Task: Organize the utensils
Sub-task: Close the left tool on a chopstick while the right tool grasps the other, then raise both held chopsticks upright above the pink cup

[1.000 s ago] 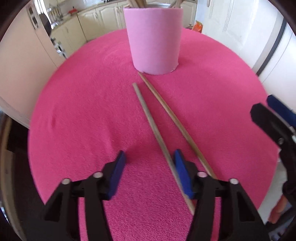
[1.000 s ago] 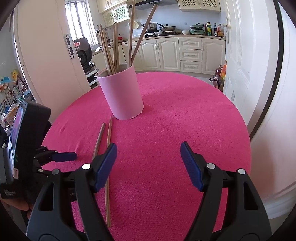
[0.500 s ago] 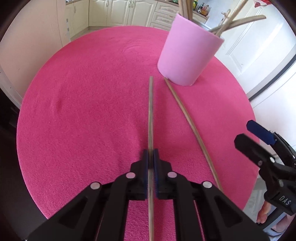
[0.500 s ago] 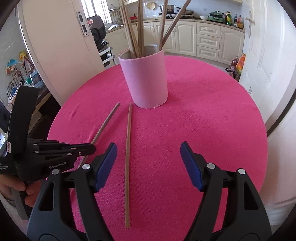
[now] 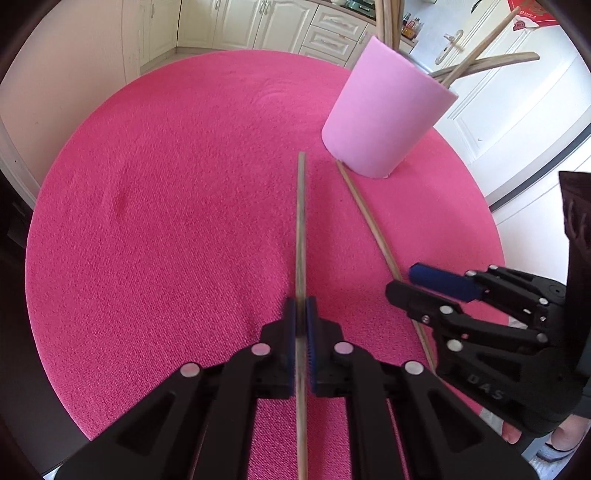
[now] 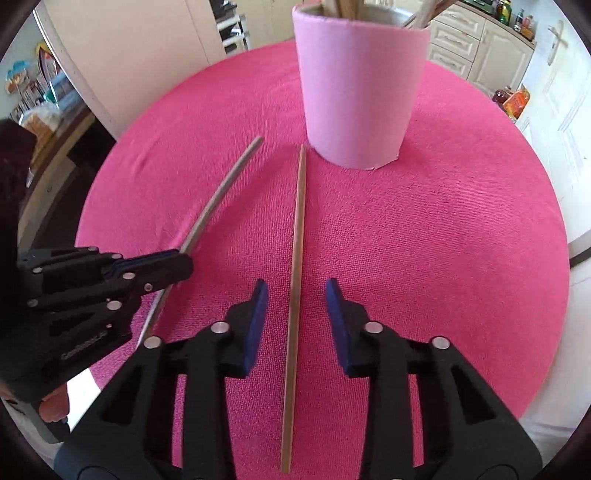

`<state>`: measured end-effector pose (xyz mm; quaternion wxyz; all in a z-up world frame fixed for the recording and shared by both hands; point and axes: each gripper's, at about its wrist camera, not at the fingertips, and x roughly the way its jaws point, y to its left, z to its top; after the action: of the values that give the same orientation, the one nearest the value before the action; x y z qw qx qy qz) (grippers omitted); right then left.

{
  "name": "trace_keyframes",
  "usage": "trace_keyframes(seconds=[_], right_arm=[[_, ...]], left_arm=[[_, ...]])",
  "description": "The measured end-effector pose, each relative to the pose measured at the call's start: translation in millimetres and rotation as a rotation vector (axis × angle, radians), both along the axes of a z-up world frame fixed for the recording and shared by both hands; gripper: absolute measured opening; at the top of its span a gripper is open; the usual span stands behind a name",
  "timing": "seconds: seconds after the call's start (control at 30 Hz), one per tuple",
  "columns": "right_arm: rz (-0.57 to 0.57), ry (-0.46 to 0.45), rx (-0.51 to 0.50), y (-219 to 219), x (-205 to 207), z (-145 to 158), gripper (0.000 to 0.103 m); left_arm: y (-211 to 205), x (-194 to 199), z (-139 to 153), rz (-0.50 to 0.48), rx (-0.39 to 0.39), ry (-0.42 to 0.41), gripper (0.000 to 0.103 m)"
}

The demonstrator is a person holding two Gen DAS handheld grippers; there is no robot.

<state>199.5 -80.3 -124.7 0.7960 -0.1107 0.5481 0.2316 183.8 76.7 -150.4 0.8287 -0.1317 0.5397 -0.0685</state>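
Note:
My left gripper (image 5: 301, 310) is shut on a dark wooden chopstick (image 5: 301, 229) that points toward the pink cup (image 5: 384, 110); the same gripper (image 6: 173, 258) and stick (image 6: 221, 192) show in the right wrist view. My right gripper (image 6: 295, 291) is open, its jaws on either side of a lighter chopstick (image 6: 297, 236) lying on the pink tablecloth (image 6: 443, 240). This stick (image 5: 369, 218) reaches the foot of the pink cup (image 6: 358, 85), which holds several more sticks. The right gripper (image 5: 424, 284) also shows in the left wrist view.
The round table's edge (image 5: 48, 373) is close on all sides. White kitchen cabinets (image 5: 280, 22) and a white door (image 5: 517, 92) stand behind it. A shelf with clutter (image 6: 33, 103) is at the far left.
My right gripper has dropped forward and partly narrowed around the light chopstick. My left gripper, open around the dark chopstick a second ago, has shut on it and keeps hold.

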Motion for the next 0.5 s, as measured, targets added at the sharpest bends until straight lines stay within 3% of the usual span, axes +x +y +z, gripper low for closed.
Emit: trace_keyframes(seconds=[0.1,0.33,0.5], right_arm=[[0.008,-0.022,-0.012,1.2,-1.7,-0.3,0.007],[0.011,-0.057,0.097,-14.0,-9.4,11.0,0.006],[0.027,-0.13,0.205,-23.3,-22.0,33.6,0.006]], left_arm=[[5.4,-2.5,-0.1,0.001,-0.001,-0.002,0.006],[12.2,-10.5,6.2,0.021,0.005,-0.033,0.006],[13.9,-21.9,28.1,0.036,0.021,-0.111,0.006]])
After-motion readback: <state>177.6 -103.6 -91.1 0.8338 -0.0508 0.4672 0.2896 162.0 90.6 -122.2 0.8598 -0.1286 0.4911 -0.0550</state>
